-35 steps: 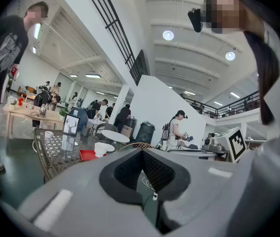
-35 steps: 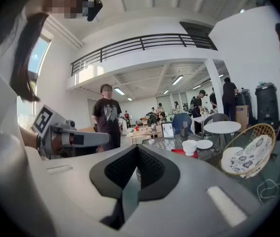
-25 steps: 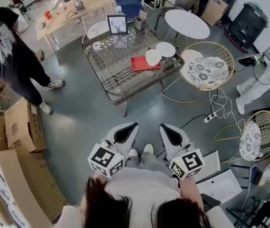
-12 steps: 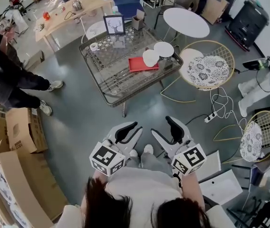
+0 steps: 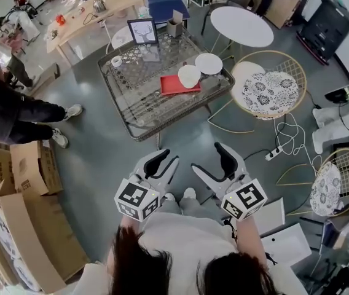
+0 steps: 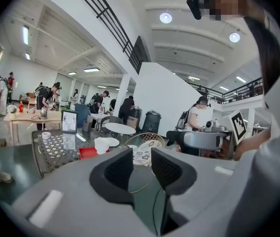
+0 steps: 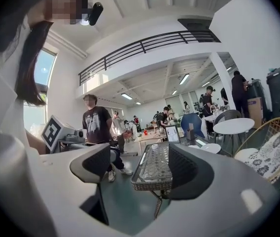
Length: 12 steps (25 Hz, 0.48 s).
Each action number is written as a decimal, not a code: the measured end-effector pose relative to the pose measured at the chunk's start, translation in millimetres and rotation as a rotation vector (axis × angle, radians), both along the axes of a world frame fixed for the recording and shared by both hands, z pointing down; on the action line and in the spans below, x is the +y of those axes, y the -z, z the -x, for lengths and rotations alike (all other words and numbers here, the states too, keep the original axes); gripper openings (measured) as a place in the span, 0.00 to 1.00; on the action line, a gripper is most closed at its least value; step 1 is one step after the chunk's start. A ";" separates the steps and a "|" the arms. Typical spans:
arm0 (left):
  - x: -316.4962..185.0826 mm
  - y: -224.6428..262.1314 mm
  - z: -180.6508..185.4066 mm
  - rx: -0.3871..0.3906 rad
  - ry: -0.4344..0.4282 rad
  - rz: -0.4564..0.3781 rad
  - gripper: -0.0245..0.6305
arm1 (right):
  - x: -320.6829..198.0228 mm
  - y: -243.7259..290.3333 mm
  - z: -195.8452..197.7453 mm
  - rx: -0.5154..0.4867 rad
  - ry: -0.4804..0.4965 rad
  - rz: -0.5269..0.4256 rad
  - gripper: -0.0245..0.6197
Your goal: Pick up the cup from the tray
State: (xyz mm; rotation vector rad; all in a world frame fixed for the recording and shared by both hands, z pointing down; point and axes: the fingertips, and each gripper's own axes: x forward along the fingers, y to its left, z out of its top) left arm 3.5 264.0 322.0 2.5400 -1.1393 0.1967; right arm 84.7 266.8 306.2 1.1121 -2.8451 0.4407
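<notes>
**Item 1: cup (image 5: 188, 75).** White and upright. It stands on the right end of the red tray (image 5: 169, 86). The tray lies flat on the glass-topped woven coffee table (image 5: 134, 97), toward that table's right side. A white plate (image 5: 209, 63) sits just beyond the cup on the same top. A framed picture (image 5: 142, 31) stands upright at the far edge.

**Item 2: your left gripper (image 5: 169, 157).** It is low in the head view, close to your body, and aimed toward the table. Its jaws stand a narrow gap apart with nothing between the pads. The cup is well apart from it, ahead and a little to the right, across a stretch of grey floor (image 5: 107, 140). In the left gripper view the cup shows up and to the left of the left jaw, far past the tips.

**Item 3: your right gripper (image 5: 208, 157).** It is beside the left one and also points at the table. Its jaws have just been opening and now stand wide apart, gripping nothing. Through the gap you see only the near end of the coffee table, at a distance. The cup lies well ahead of this gripper, slightly left of its line in the head view.

**Item 4: surroundings.** A wire chair with a patterned cushion (image 5: 270, 91) stands just right of the coffee table, and a round white table (image 5: 242, 26) stands beyond it. Cardboard boxes (image 5: 21, 165) are stacked at the left. A person in dark clothes (image 5: 8, 106) stands near them.
</notes>
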 end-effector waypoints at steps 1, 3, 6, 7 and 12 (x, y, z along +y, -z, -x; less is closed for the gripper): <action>-4.1 0.7 -2.0 0.003 0.012 -0.005 0.21 | -3.6 -1.3 -0.9 -0.001 0.011 0.004 0.62; -9.9 2.9 -7.1 0.013 0.012 -0.012 0.21 | -11.4 -3.4 -2.9 -0.010 0.027 0.013 0.62; -20.5 -3.1 -10.4 -0.015 0.007 -0.002 0.21 | -26.4 -8.6 -5.7 0.001 0.037 0.019 0.62; -24.7 -7.3 -9.4 -0.026 0.009 0.006 0.21 | -31.3 -11.1 -5.8 0.009 0.040 0.020 0.62; -56.7 -24.7 -5.2 -0.032 0.011 0.028 0.21 | -65.0 -18.8 -10.6 -0.035 0.018 0.045 0.62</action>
